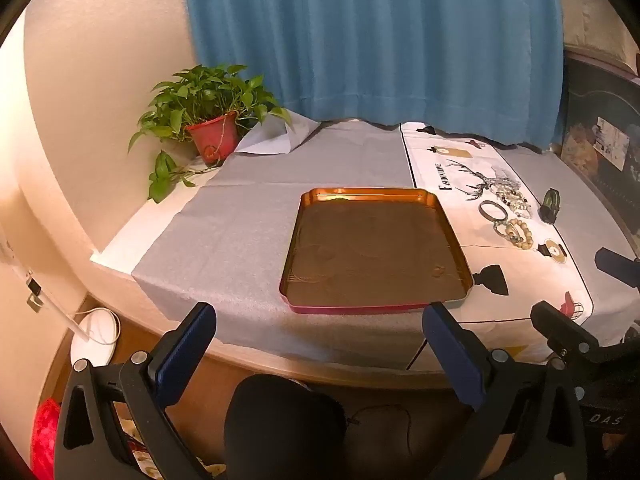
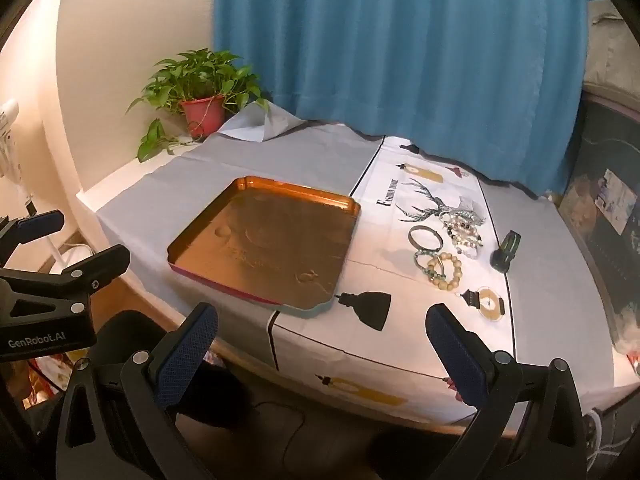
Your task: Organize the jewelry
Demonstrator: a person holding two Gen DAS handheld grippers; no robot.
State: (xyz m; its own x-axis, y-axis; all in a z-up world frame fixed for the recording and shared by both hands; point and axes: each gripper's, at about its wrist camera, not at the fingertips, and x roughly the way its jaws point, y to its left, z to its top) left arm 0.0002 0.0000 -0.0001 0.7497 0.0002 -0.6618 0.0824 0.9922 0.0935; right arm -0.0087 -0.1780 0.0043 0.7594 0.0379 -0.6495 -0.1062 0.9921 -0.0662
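An empty copper tray [image 1: 452, 236] [image 2: 192, 240] with a red rim lies on the table. Right of it, on the white printed cloth, lie several bracelets: a grey bangle [image 1: 493, 210] [image 2: 425, 237], beaded bracelets [image 1: 516, 233] [image 2: 445, 266] and a pile of pale bead strands [image 1: 512, 198] [image 2: 464, 232]. A dark green ring-shaped piece [image 1: 550, 204] [image 2: 507, 250] stands further right. My left gripper [image 1: 320, 320] is open and empty, held off the table's near edge in front of the tray. My right gripper [image 2: 322, 320] is open and empty at the near edge, short of the bracelets.
A potted plant [image 1: 208, 120] [image 2: 200, 92] stands at the back left corner. A blue curtain [image 1: 380, 40] hangs behind the table. A grey cloth [image 1: 240, 232] covers the left side. A dark cabinet [image 2: 608, 220] stands at the right.
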